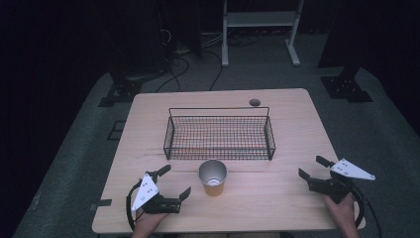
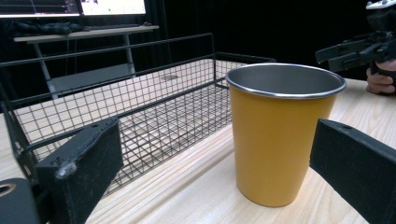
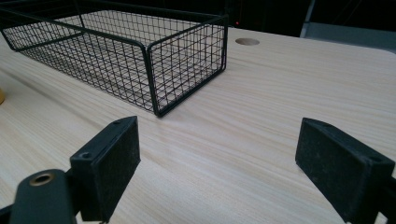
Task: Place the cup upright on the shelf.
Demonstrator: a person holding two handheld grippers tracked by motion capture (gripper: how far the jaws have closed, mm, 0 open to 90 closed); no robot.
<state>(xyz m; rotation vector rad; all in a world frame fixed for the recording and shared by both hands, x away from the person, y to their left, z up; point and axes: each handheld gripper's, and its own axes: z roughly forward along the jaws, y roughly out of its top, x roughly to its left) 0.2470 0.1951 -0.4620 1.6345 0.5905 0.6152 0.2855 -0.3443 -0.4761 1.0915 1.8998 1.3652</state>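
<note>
Table: a pale wooden table with rounded corners (image 1: pixel 297 124) stands on a grey floor; it bears everything below.
Basket: a black wire-mesh rectangular basket (image 1: pixel 219 134) sits at the table's middle, toward the far side, long side facing the person. In the left gripper view its mesh wall (image 2: pixel 140 107) runs behind the cup; in the right gripper view its near corner (image 3: pixel 156 74) stands ahead and left of the jaws.
Left gripper: the left gripper (image 1: pixel 176 182), held in a hand at the near left edge, has its jaws spread wide and holds nothing. It points at the cup, which stands just beyond its jaw tips.
Right gripper: the right gripper (image 1: pixel 313 167), near the right edge, also gapes, with bare table between its jaws.
Cup: a yellow metal cup with a steel rim (image 1: pixel 213 177) stands upright just in front of the basket, apart from it; seen close in the left gripper view (image 2: pixel 280 135).
Hole: a small round hole (image 1: pixel 254 102) lies near the far edge.
</note>
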